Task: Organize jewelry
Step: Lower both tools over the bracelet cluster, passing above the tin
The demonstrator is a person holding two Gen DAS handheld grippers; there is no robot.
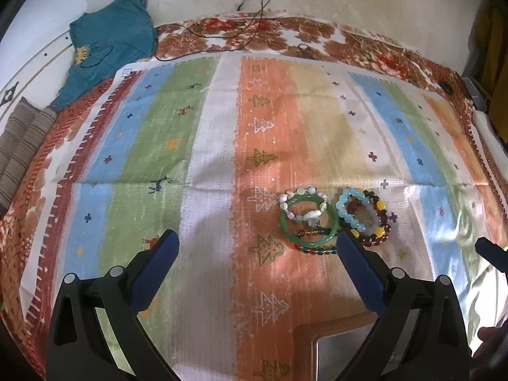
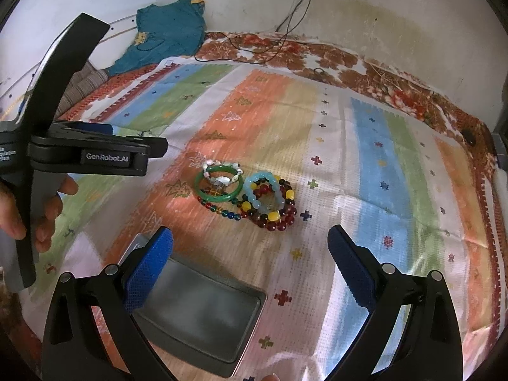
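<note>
Bed against a stained wall, spread with a striped cloth (image 2: 365,165). Landmark: grey tray (image 2: 203,311), nearest, apparently empty. Left tool (image 1: 257,254) and right tool (image 2: 250,247), both released, holding nothing. Beyond the tray: bracelets (image 2: 250,193) heaped together, none sorted yet. Bare cloth all round; wall farthest.

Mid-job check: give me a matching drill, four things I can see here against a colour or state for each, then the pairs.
Things:
1. bangle
2. tray
3. left gripper
4. garment

Descriptions:
A. teal, crumpled by the wall
B. open, holding nothing
C. solid green ring
D. grey, nothing in it

Pairs: 1-C, 2-D, 3-B, 4-A
</note>
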